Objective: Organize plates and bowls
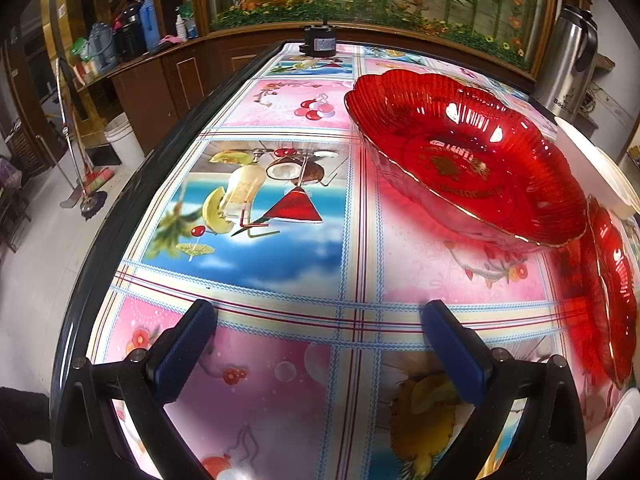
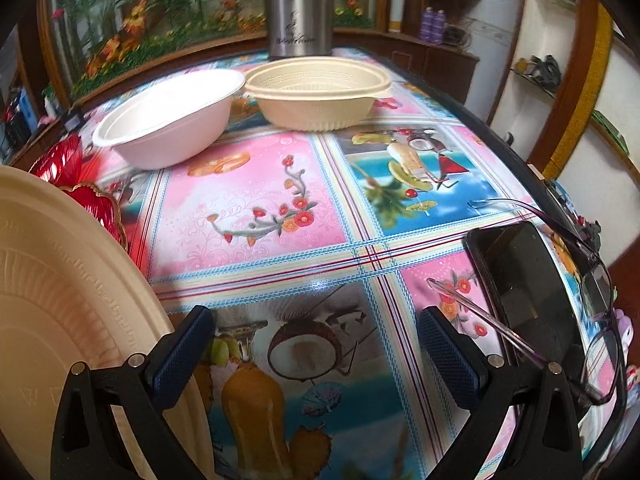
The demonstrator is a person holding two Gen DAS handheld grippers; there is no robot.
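The left gripper (image 1: 318, 316) hovers over the bench (image 1: 280, 264), jaws wide apart and empty; the red plate (image 1: 464, 156) lies ahead and to their right. The right gripper (image 2: 316, 320), equally spread and empty, has the cream plate (image 2: 60, 300) just beside its left finger, with the white bowl (image 2: 168, 116) and cream bowl (image 2: 318, 94) farther ahead.

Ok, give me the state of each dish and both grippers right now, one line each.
Left gripper: open, empty.
Right gripper: open, empty.
Large red dish: upright, empty, unstacked.
Second red dish: beside it, cut off by the frame.
White bowl: upright, empty, rim against the beige bowl.
Beige bowl: upright, empty.
Cream plate: beside the right gripper, ungripped.
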